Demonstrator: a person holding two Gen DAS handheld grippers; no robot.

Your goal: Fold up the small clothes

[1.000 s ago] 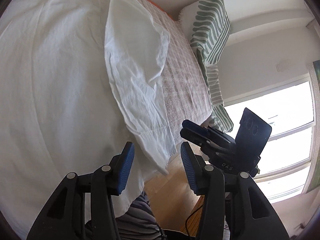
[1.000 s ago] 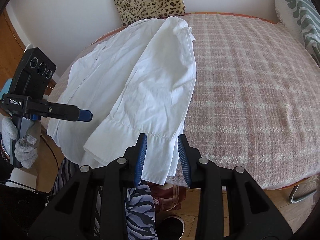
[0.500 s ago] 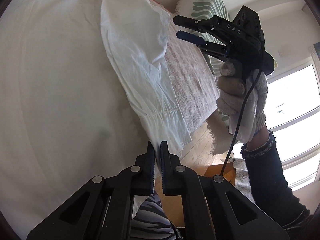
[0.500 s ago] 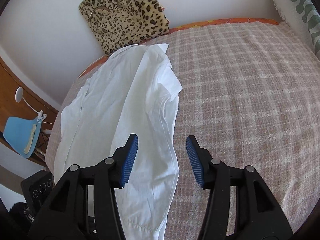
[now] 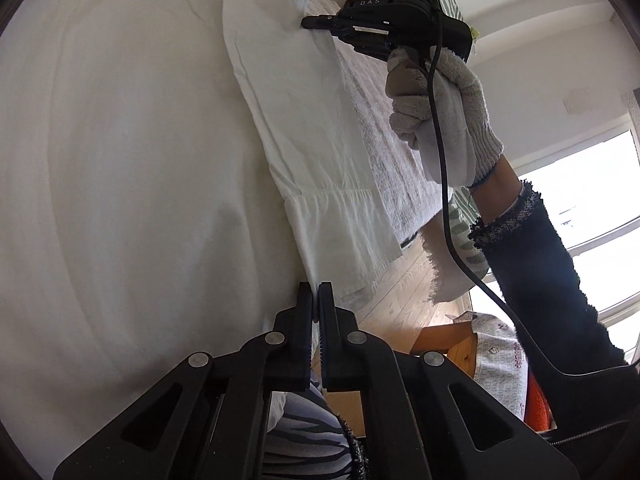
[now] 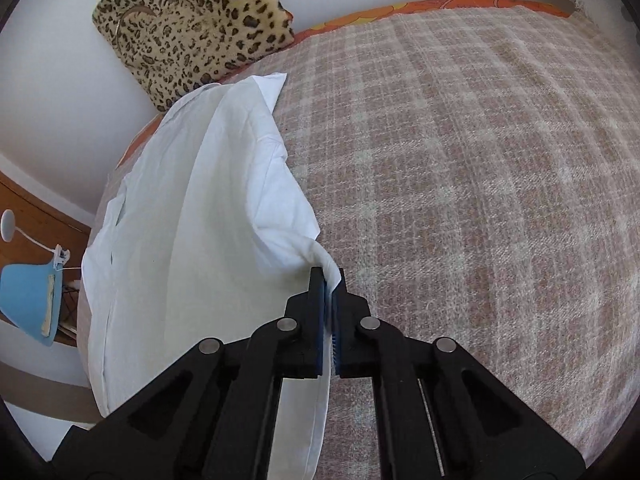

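One white shirt (image 6: pixel 192 248) lies on the bed (image 6: pixel 480 168), spread over a pink-and-cream checked blanket; in the right wrist view it fills the left and centre of the frame, in the left wrist view the left and middle. One sleeve (image 5: pixel 316 152) is folded over the body, its gathered cuff running toward the lower centre of the left wrist frame.

Two grippers are at work. The left gripper (image 5: pixel 315 294), at the bottom centre of its own view, has its jaws pressed together at the shirt's lower edge, below the cuff; they have just been closing, and cloth appears caught between them. The right gripper (image 6: pixel 326 280) has its jaws pinching a fold of the shirt at that view's centre, having just closed on it. In the left wrist view it shows at the upper centre, held by one gloved hand (image 5: pixel 440 112) with one dark sleeve.

One leopard-print cushion (image 6: pixel 192 24) leans on the wall, upper left. One blue chair (image 6: pixel 28 304) stands at the left edge.
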